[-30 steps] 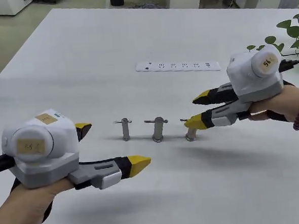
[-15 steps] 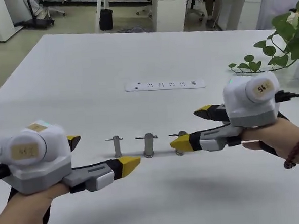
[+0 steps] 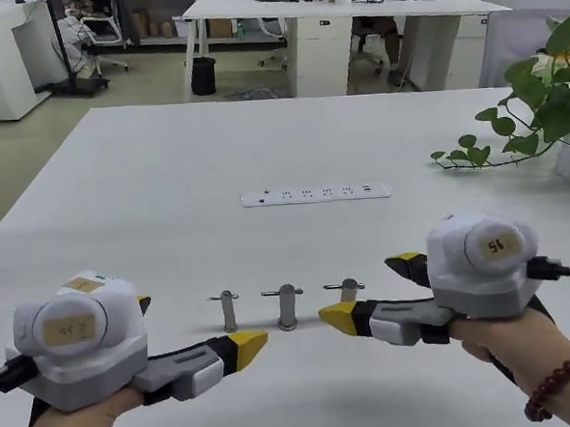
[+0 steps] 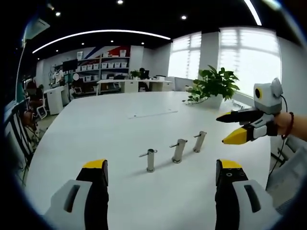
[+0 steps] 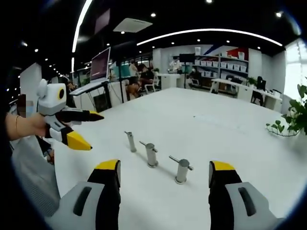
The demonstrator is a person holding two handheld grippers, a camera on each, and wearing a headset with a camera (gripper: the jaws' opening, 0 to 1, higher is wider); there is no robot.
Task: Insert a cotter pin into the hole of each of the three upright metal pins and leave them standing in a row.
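We hold the left tongs (image 3: 196, 322) and right tongs (image 3: 369, 287) agape and empty; a right tip hides the rightmost metal pin (image 3: 348, 288) at its base.

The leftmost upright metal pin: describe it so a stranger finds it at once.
On the large white table, nearer the person than the flat white power strip, three upright grey metal pins stand in a row. Take the end pin nearest the left gripper; it is slimmer than its two neighbours.

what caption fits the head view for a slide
Open left gripper and right gripper flank three upright metal pins in a row, each holding a cotter pin
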